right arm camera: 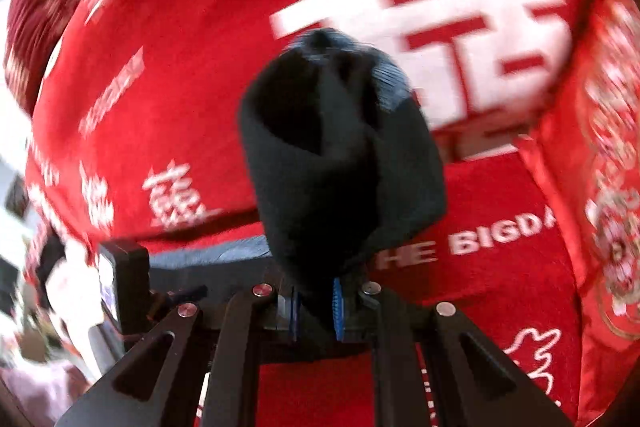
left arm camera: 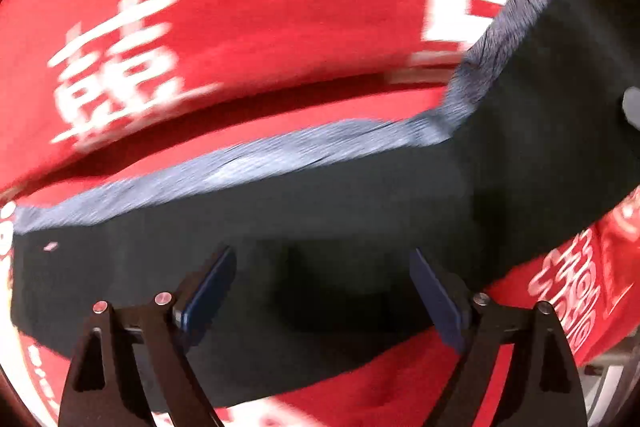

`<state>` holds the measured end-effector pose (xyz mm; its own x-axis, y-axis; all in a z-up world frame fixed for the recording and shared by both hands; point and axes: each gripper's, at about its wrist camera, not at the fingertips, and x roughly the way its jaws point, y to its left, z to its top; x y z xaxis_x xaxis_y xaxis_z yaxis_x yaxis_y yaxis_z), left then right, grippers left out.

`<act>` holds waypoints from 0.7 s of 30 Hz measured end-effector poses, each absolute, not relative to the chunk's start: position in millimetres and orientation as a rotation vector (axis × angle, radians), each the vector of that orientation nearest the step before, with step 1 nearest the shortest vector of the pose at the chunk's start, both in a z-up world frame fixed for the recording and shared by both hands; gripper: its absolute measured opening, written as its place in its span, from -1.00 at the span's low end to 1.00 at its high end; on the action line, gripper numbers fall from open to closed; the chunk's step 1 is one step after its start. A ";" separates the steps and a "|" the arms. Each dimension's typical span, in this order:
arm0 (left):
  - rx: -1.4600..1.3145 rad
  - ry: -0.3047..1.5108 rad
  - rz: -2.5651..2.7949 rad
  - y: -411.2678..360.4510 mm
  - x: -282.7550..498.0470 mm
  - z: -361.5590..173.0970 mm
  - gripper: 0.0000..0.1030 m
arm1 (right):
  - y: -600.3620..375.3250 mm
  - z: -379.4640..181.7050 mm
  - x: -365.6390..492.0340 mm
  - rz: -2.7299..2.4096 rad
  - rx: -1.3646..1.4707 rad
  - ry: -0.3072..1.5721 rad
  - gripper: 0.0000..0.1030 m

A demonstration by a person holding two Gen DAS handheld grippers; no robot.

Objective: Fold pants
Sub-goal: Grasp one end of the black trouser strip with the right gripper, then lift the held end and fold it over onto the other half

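The dark pants [left arm camera: 320,211] lie on a red cloth, with their grey ribbed waistband [left arm camera: 248,163] along the far edge. My left gripper [left arm camera: 322,291] is open just above the dark fabric, its blue pads wide apart and empty. My right gripper [right arm camera: 316,307] is shut on a bunched fold of the pants [right arm camera: 340,155], which stands up in front of the camera with a grey ribbed edge at its top. The left gripper's body [right arm camera: 120,287] shows at the lower left of the right wrist view.
A red cloth with white characters [left arm camera: 240,7] covers the whole surface; it reads "THE BIGDA" in the right wrist view [right arm camera: 492,239]. A red embroidered cushion [right arm camera: 600,167] lies at the right. Both views are motion-blurred.
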<state>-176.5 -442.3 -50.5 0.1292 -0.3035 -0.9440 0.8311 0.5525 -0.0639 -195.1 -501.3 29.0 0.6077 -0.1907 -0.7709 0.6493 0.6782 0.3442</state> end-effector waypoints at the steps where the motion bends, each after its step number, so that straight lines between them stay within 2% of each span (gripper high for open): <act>1: 0.557 1.178 -0.861 -426.1 -164.7 -51.6 0.74 | -484.3 27.9 -173.0 -0.498 0.625 0.798 -0.74; 6: 0.516 1.253 -0.675 -341.0 -102.8 -64.2 0.74 | -401.7 -13.8 -83.5 -0.388 0.422 0.971 -0.70; 8: 0.512 1.269 -0.610 -315.5 -88.9 -69.9 0.74 | -364.7 -47.9 -53.1 -0.360 0.309 1.090 -0.49; 11: 0.507 1.306 -0.547 -281.3 -69.9 -79.8 0.74 | -306.3 -104.5 -27.0 -0.366 0.024 1.306 -0.41; 13: 0.501 1.312 -0.548 -266.1 -66.2 -77.2 0.74 | -281.9 -104.1 -31.6 -0.373 -0.076 1.303 -0.33; 16: 0.468 1.330 -0.597 -264.9 -68.1 -71.2 0.74 | -294.2 -81.3 -54.0 -0.299 0.171 1.248 0.09; 19: 0.398 1.352 -0.677 -288.3 -66.3 -60.5 0.74 | -338.4 -69.7 -83.4 -0.263 0.658 1.129 0.09; 21: 0.351 1.363 -0.734 -303.4 -71.8 -53.6 0.74 | -362.0 -79.1 -98.9 -0.283 0.856 1.085 0.10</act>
